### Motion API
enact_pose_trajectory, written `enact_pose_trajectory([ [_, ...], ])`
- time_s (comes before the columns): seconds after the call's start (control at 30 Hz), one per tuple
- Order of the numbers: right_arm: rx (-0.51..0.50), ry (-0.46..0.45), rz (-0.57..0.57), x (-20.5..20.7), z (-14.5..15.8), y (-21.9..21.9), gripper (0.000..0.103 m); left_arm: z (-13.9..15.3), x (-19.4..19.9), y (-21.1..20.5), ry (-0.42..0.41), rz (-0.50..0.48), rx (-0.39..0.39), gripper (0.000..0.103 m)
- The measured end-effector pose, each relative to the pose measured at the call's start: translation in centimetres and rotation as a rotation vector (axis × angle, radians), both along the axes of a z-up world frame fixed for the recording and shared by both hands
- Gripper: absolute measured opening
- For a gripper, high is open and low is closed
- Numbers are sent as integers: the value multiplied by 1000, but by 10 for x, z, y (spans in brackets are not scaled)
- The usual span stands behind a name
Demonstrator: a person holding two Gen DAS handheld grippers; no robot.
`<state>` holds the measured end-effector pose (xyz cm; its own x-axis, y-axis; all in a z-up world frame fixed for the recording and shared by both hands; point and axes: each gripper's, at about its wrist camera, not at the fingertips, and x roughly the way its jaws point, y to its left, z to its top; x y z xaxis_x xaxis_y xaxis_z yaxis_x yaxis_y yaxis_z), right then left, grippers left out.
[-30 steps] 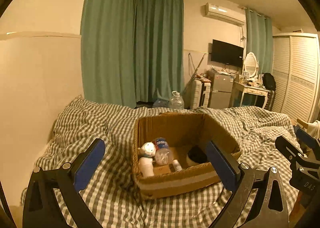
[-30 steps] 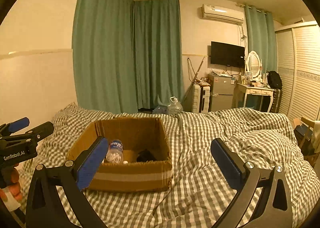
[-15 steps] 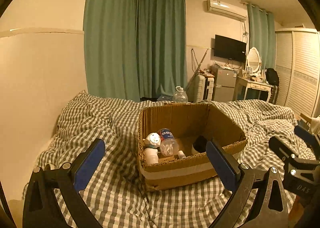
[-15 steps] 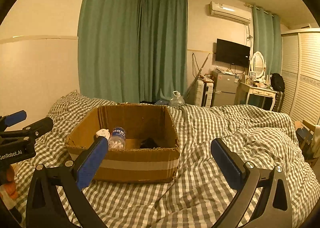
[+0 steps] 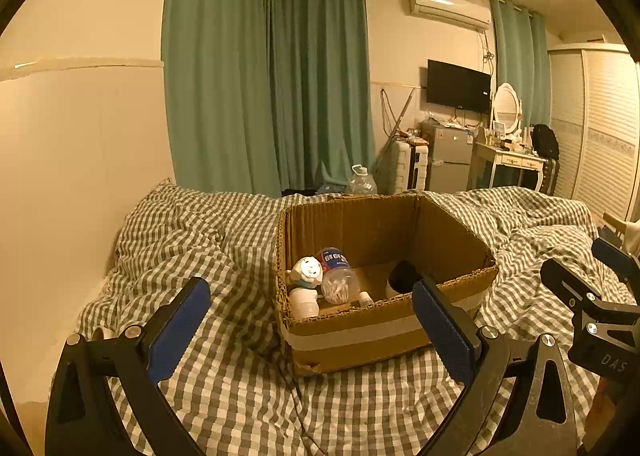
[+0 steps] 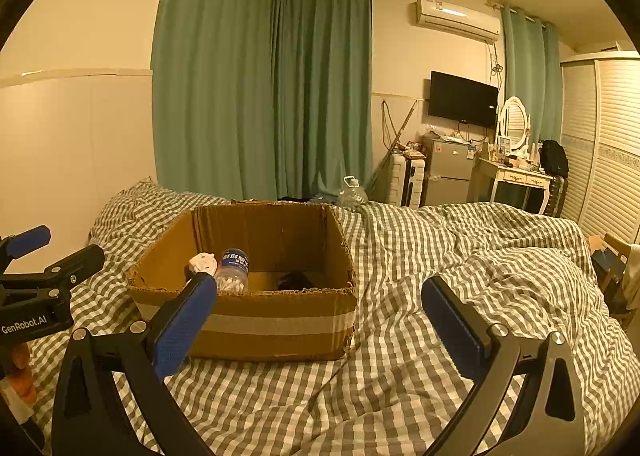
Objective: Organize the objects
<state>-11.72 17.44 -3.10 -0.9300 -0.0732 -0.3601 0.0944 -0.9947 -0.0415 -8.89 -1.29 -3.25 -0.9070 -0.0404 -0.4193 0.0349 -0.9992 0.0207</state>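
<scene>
An open cardboard box point(image 5: 360, 332) point(image 6: 276, 332) sits on the checked bed cover. Inside it lie a clear plastic bottle with a blue label point(image 5: 338, 276) point(image 6: 234, 272), a small white doll point(image 5: 306, 272) point(image 6: 203, 262), a white cup point(image 5: 304, 302) and a dark object point(image 5: 404, 276) point(image 6: 296, 280). My left gripper point(image 5: 312, 332) is open and empty, in front of the box. My right gripper point(image 6: 320, 320) is open and empty, in front of the box's right corner. Each gripper shows at the edge of the other's view.
The bed with its grey-and-white checked cover point(image 6: 460, 256) fills the foreground. A wall runs along the left. Beyond the bed are green curtains point(image 5: 280, 88), a large water jug point(image 5: 362, 182), a small fridge point(image 5: 450, 160), a dressing table point(image 5: 508, 160) and a wardrobe point(image 5: 600, 128).
Both views have drawn back and risen slightly, and the box now sits a little lower and more central. Both grippers stay open and empty.
</scene>
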Motion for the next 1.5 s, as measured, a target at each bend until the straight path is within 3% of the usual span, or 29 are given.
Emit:
enact_pose_trajectory([
  [1.5, -1, -8, -9, -2, -6, -2, 103, -3, 7, 12, 5, 4, -28, 103],
])
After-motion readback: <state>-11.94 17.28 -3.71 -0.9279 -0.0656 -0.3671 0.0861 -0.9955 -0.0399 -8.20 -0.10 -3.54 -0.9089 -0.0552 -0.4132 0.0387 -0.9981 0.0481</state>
